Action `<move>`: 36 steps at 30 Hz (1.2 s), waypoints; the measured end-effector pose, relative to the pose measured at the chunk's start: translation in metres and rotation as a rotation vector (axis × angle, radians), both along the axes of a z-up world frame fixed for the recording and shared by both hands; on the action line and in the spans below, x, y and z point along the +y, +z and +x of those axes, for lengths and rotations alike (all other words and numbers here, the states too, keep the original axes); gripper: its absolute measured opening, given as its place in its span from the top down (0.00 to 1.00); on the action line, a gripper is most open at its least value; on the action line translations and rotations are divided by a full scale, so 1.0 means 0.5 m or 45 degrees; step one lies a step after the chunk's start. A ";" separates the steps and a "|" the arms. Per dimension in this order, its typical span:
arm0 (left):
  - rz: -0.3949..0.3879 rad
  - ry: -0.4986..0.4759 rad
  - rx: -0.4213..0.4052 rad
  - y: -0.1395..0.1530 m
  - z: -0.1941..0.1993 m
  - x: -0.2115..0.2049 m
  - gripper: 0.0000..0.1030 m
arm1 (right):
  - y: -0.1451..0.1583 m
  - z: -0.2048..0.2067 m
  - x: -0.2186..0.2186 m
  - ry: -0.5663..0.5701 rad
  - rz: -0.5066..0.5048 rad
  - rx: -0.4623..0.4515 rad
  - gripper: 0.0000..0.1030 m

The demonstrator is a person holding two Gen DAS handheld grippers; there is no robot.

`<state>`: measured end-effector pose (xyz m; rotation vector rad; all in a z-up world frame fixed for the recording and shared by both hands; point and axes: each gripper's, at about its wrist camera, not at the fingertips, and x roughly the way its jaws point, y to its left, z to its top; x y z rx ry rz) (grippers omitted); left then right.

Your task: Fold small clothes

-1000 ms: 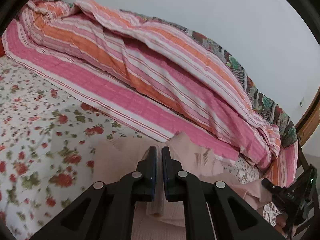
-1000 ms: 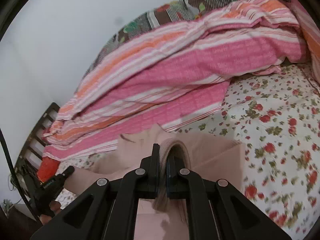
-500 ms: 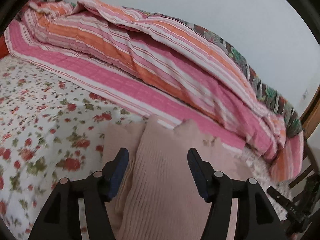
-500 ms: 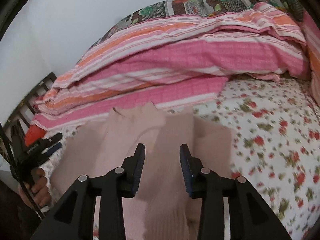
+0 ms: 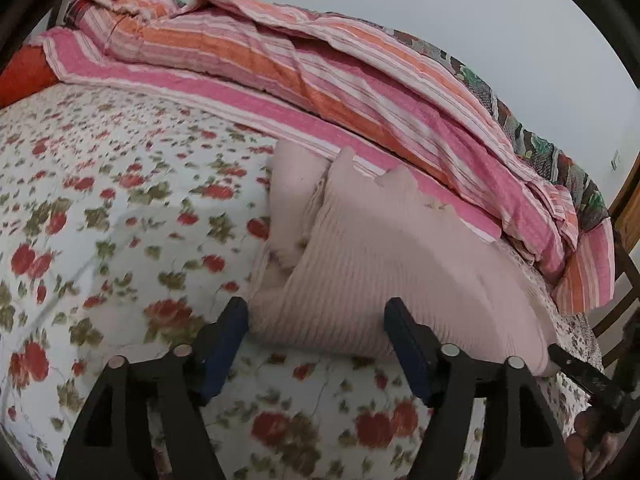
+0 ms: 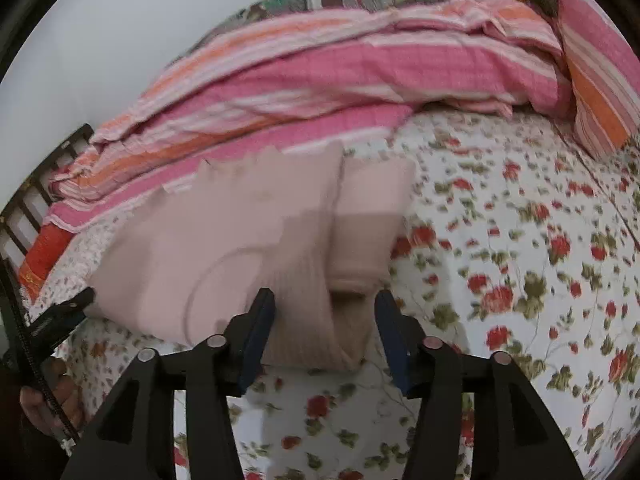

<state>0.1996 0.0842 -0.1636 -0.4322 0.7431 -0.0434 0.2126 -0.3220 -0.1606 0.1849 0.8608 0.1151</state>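
Released since a second ago: pink garment (image 5: 380,264), formerly pinched, lying folded on floral sheet (image 5: 120,208) beside striped quilt (image 5: 320,80); left gripper (image 5: 316,344) and right gripper (image 6: 326,328) spread, jaws opening, pads clear of cloth; hand (image 6: 60,396) visible in right view only.

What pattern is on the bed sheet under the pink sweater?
White with red roses and green leaves on the bed sheet, clearest in the left wrist view.

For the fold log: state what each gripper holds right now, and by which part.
Nothing is held. The left gripper and right gripper are both opening, pads clear of the pink knit garment lying on the floral sheet.
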 end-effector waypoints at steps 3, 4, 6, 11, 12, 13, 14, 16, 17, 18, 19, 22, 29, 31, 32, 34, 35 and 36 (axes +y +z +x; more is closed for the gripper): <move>-0.018 -0.038 0.014 -0.009 0.008 0.008 0.32 | -0.013 0.007 -0.017 -0.029 0.046 0.033 0.44; -0.021 -0.046 0.014 -0.012 0.011 0.009 0.32 | -0.016 0.009 -0.019 -0.029 0.053 0.039 0.43; -0.027 -0.053 0.024 -0.014 0.018 0.008 0.31 | -0.020 0.012 -0.014 -0.027 0.037 0.042 0.41; -0.029 -0.029 0.035 -0.017 0.038 0.003 0.30 | -0.029 0.026 0.003 -0.014 0.021 0.051 0.37; -0.020 -0.024 0.032 -0.017 0.042 0.001 0.30 | -0.030 0.030 0.005 -0.014 0.032 0.055 0.37; -0.015 -0.020 0.033 -0.017 0.045 -0.001 0.30 | -0.031 0.034 0.005 -0.014 0.044 0.062 0.36; -0.015 -0.018 0.037 -0.016 0.049 -0.002 0.31 | -0.031 0.038 0.005 -0.014 0.051 0.064 0.36; -0.022 -0.007 0.038 -0.016 0.056 -0.004 0.31 | -0.033 0.045 0.005 -0.006 0.062 0.067 0.36; -0.020 0.004 0.041 -0.017 0.059 -0.004 0.34 | -0.034 0.049 0.005 0.004 0.063 0.063 0.37; -0.010 0.024 0.045 -0.019 0.063 -0.005 0.37 | -0.035 0.053 0.005 0.008 0.065 0.062 0.39; -0.001 0.036 0.045 -0.019 0.065 -0.006 0.44 | -0.035 0.055 0.003 0.010 0.067 0.055 0.44; -0.008 0.029 0.027 -0.019 0.065 -0.009 0.71 | -0.040 0.058 -0.004 0.085 0.174 0.055 0.76; -0.046 -0.020 -0.043 -0.007 0.047 -0.010 0.83 | -0.024 0.039 -0.030 0.072 0.293 0.010 0.86; -0.067 -0.029 -0.048 -0.003 0.034 -0.006 0.84 | -0.010 0.030 -0.033 0.065 0.315 0.009 0.89; -0.076 -0.032 -0.049 -0.002 0.026 -0.003 0.84 | -0.004 0.028 -0.032 0.064 0.323 0.013 0.89; -0.083 -0.045 -0.048 0.002 0.007 0.000 0.84 | 0.010 0.016 -0.030 0.059 0.334 0.030 0.90; -0.071 -0.052 -0.051 0.006 -0.002 -0.001 0.84 | 0.016 0.005 -0.030 0.065 0.327 0.031 0.90; -0.046 -0.065 -0.055 0.011 -0.016 -0.003 0.84 | 0.022 -0.007 -0.028 0.072 0.314 0.030 0.90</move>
